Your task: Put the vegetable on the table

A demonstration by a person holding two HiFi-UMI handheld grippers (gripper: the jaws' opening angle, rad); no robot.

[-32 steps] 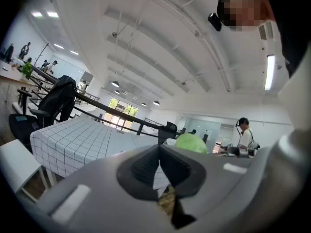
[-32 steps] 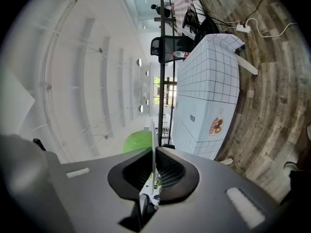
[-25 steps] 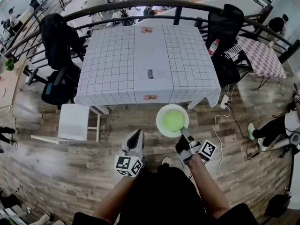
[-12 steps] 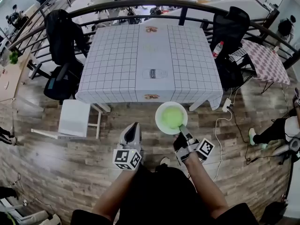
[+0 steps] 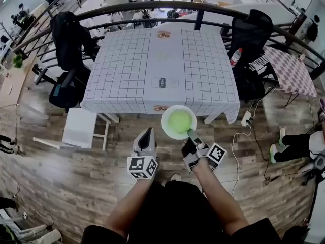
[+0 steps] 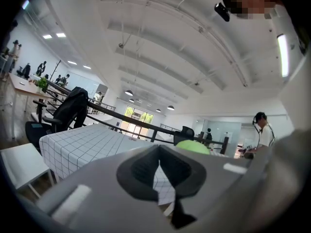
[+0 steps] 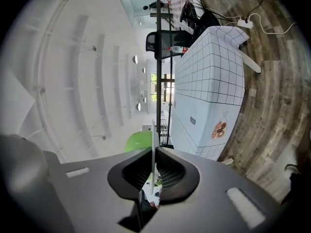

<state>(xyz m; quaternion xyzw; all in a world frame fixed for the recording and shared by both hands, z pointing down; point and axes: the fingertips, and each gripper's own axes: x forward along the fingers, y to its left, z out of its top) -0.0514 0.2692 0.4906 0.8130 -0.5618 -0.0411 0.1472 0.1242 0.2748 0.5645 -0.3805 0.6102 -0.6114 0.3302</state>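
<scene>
A round green vegetable (image 5: pixel 179 120) lies on a white plate (image 5: pixel 166 128). My right gripper (image 5: pixel 190 134) is shut on the plate's near rim and holds it in the air just short of the table's front edge. In the right gripper view the plate's rim (image 7: pixel 153 149) shows edge-on between the jaws, with the vegetable (image 7: pixel 138 141) behind it. My left gripper (image 5: pixel 147 139) is shut with nothing in it, to the left of the plate. The table (image 5: pixel 122 70) has a white checked cloth with a plain runner.
A white stool (image 5: pixel 79 130) stands at the table's front left corner. Black office chairs (image 5: pixel 68 39) flank the table, one (image 5: pixel 249 32) with a bottle (image 5: pixel 233 57) by it. A curved dark railing (image 5: pixel 152 6) runs behind. A power strip and cable (image 5: pixel 246 119) lie on the floor at right.
The plate with the vegetable has moved left and closer to the table's front edge. Both grippers came forward with my step towards the table.
</scene>
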